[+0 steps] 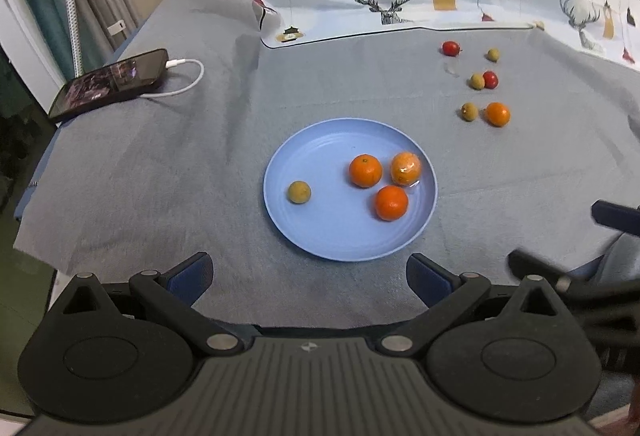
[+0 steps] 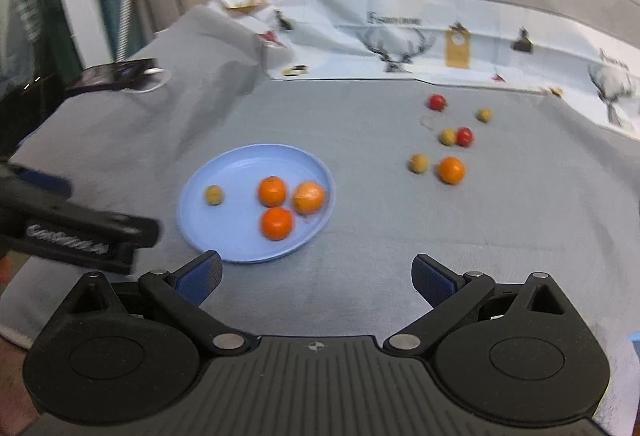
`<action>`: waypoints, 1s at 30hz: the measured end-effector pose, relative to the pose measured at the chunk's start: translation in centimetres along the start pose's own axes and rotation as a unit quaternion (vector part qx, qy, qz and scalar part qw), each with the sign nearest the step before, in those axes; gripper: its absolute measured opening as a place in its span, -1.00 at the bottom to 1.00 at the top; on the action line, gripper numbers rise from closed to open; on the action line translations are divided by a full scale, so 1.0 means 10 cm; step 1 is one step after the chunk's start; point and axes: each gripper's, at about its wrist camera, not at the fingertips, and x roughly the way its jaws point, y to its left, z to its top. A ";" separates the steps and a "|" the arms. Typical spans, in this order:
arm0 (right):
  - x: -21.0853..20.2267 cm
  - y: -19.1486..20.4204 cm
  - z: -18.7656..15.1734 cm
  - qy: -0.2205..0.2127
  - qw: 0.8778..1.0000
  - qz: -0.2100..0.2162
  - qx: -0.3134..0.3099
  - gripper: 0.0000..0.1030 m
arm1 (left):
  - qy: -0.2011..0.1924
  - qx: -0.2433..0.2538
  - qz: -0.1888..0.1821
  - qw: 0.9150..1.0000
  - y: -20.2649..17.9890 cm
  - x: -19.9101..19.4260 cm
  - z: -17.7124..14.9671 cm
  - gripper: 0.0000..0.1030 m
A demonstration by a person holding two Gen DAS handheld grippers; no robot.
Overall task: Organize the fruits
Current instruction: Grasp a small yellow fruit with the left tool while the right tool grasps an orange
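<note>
A blue plate (image 1: 320,236) (image 2: 240,244) on the grey cloth holds three oranges (image 1: 365,170) (image 2: 272,191) and one small brown fruit (image 1: 299,192) (image 2: 213,194). Loose on the cloth at the far right lie one orange (image 1: 497,114) (image 2: 451,170), three brown fruits (image 1: 469,112) (image 2: 418,162) and two red fruits (image 1: 451,48) (image 2: 437,102). My left gripper (image 1: 310,276) is open and empty, just before the plate's near rim. My right gripper (image 2: 318,276) is open and empty, near the plate's right front; the view is blurred.
A phone (image 1: 108,84) on a white cable (image 1: 188,80) lies at the table's far left edge. A printed white cloth (image 1: 400,4) runs along the back. The left gripper's body (image 2: 72,232) shows at the left of the right wrist view.
</note>
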 end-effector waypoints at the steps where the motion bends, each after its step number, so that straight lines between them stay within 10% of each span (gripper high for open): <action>1: 0.06 -0.08 0.01 -0.001 1.000 -0.011 0.010 0.96 | 0.001 0.006 0.005 1.000 -0.03 0.03 0.03 0.99; 13: 1.36 -1.22 0.17 -0.020 0.987 -0.146 0.070 0.98 | 0.041 0.027 -0.014 0.999 -0.38 0.45 0.55 0.99; 25: 2.35 -1.54 0.43 -0.044 0.991 -0.121 0.037 0.97 | 0.040 0.064 -0.020 0.997 -1.11 1.25 1.40 0.99; 27: 2.34 -1.57 0.46 -0.058 0.991 -0.117 0.030 0.56 | 0.036 0.079 -0.023 0.996 -1.28 1.41 1.50 0.99; 28: 2.31 -1.59 0.48 -0.065 0.991 -0.118 0.022 -0.17 | 0.037 0.087 -0.025 0.995 -1.38 1.51 1.56 0.99; 30: 2.27 -1.72 0.52 -0.063 0.987 -0.147 0.025 -0.32 | 0.039 0.097 -0.041 0.994 -1.56 1.72 1.66 0.99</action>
